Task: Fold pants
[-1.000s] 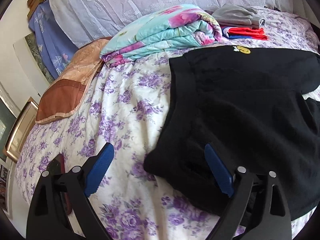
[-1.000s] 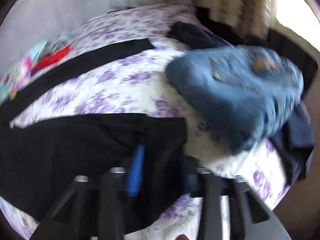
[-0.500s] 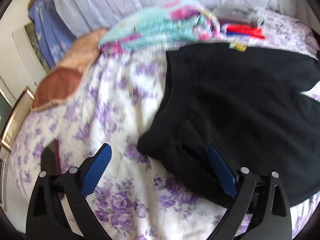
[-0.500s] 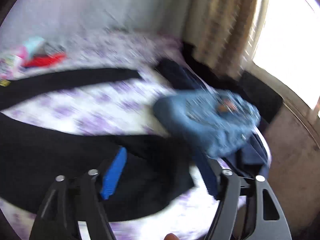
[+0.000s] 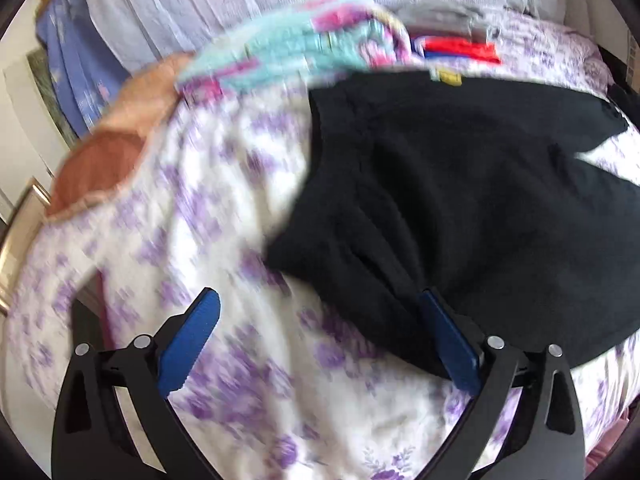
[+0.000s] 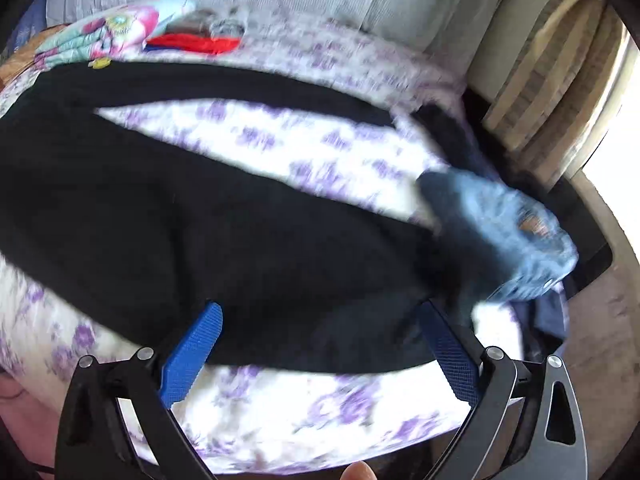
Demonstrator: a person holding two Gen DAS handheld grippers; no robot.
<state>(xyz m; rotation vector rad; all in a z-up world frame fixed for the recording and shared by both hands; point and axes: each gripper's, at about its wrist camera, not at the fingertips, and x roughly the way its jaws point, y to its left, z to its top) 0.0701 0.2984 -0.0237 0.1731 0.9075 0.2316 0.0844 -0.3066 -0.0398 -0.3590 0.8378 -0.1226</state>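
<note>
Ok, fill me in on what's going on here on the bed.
A person is folding black fabric pants spread on the purple-flowered bedsheet, using a hand-held gripper in each hand. The left hand-held gripper is opening by the waistband end, its pads clear of the cloth. The right hand-held gripper is opening over the leg end, gripping nothing. The legs lie apart in a V. Faded blue jeans wait near the bed's edge.

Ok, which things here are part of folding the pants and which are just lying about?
For the job:
black pants
left gripper, opening, nothing between its fingers
right gripper, opening above the pants

Lying about:
blue jeans
floral quilt
red garment
brown cushion
</note>
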